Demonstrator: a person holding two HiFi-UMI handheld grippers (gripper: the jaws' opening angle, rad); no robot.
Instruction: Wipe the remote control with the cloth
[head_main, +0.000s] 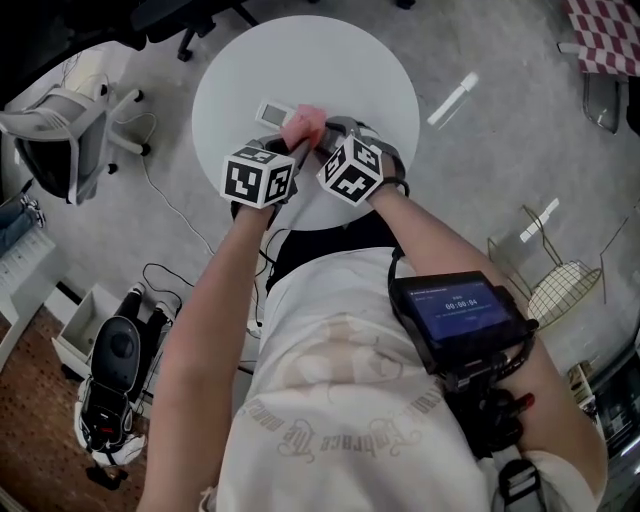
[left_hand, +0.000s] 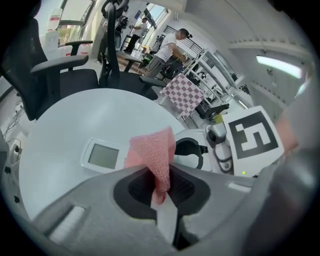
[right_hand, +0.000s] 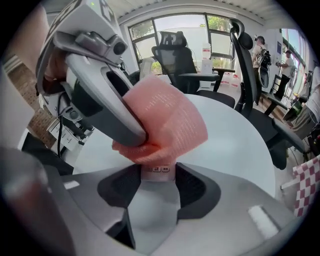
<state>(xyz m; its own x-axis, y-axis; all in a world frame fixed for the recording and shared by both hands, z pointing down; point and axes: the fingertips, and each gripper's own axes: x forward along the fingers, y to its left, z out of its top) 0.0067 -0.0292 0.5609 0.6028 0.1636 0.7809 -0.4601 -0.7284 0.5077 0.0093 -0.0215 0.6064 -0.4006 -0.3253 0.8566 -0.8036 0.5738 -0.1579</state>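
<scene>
The white remote control (head_main: 272, 113) lies on the round white table (head_main: 360, 70). Its screen end (left_hand: 102, 156) shows in the left gripper view. My left gripper (head_main: 296, 140) is shut on a pink cloth (head_main: 303, 125), and the cloth (left_hand: 155, 155) stands up from between the jaws. In the right gripper view the cloth (right_hand: 165, 125) drapes over the remote, with the left gripper's finger (right_hand: 107, 97) against it. The remote's button end (right_hand: 158, 171) sits between the pads of my right gripper (right_hand: 158, 176), which close on its sides. The rest of the remote is hidden under the cloth.
An office chair (head_main: 60, 130) stands left of the table. A wire basket (head_main: 565, 290) is on the floor to the right and a checkered cloth (head_main: 605, 35) at the top right. Cables and a black device (head_main: 115, 380) lie on the floor at lower left.
</scene>
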